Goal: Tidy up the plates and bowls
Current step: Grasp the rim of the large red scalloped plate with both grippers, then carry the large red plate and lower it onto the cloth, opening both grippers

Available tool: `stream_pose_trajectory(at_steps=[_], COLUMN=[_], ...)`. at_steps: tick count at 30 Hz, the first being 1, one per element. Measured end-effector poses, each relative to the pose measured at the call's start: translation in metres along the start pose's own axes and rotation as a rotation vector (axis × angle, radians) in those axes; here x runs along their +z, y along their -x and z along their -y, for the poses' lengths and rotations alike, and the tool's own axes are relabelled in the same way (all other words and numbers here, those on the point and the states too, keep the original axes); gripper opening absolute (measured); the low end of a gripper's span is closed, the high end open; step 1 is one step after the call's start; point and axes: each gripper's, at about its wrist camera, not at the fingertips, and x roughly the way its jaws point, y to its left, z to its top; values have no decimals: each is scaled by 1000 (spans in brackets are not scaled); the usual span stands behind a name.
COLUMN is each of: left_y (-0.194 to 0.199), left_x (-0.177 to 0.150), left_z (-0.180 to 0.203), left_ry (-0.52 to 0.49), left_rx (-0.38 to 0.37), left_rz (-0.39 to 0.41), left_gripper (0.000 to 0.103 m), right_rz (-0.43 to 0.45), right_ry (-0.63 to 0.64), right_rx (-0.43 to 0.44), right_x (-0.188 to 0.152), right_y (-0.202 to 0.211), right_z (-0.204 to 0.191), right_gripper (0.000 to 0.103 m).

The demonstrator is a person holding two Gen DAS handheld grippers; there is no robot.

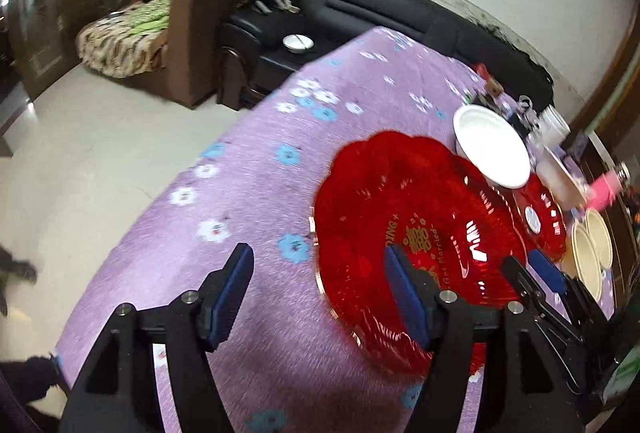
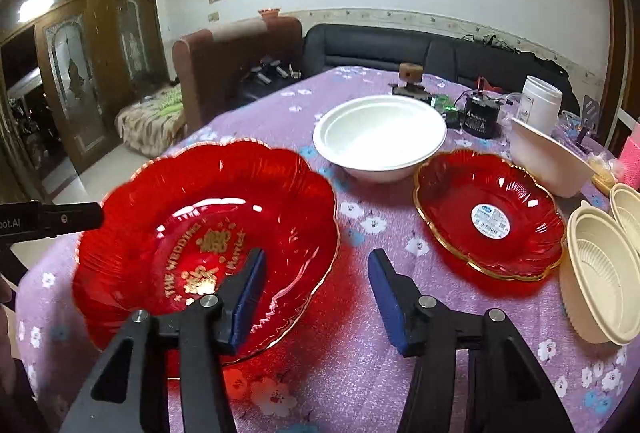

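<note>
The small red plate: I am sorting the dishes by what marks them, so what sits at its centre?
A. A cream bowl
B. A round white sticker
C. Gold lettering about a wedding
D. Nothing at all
B: in the right wrist view the small red plate has a round white sticker at its centre; the gold lettering is on the large red plate beside it.

Two matching black handheld grippers

The left gripper [image 1: 320, 297] and the right gripper [image 2: 316, 297] share angular black fingers, ribbed blue pads [image 2: 248, 299] and silver pivot screws [image 2: 208, 301].
</note>
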Motion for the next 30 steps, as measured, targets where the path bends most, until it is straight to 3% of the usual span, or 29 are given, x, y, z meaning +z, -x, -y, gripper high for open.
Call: stream_pose_trajectory(at_steps=[5,9,12,14,21,26,30], left_y=[19,32,52,67,143,190,223], left_x=[-12,-22,-30,-34,-57,-72,-77], left_z=[0,23,37,42,29,10,10], left_ry=[102,67,44,41,43,63,63], left_rx=[91,187,143,124,118,127,60], left_rz=[59,95,95,116,229,317,358], left_gripper=[74,74,74,74,74,78,79], right_rz=[62,115,186,238,294,335,365], right_ry=[-34,-62,-48,-28,56,37,22], right_rx=[-32,-40,-63,-86,-129,-50,42], right_x=[-1,3,6,4,-2,-7,-5], right_y=[23,40,55,66,82,136,189], right_z=[3,4,-1,-7,-34,-44,-50], right_gripper=[58,61,65,72,74,78,79])
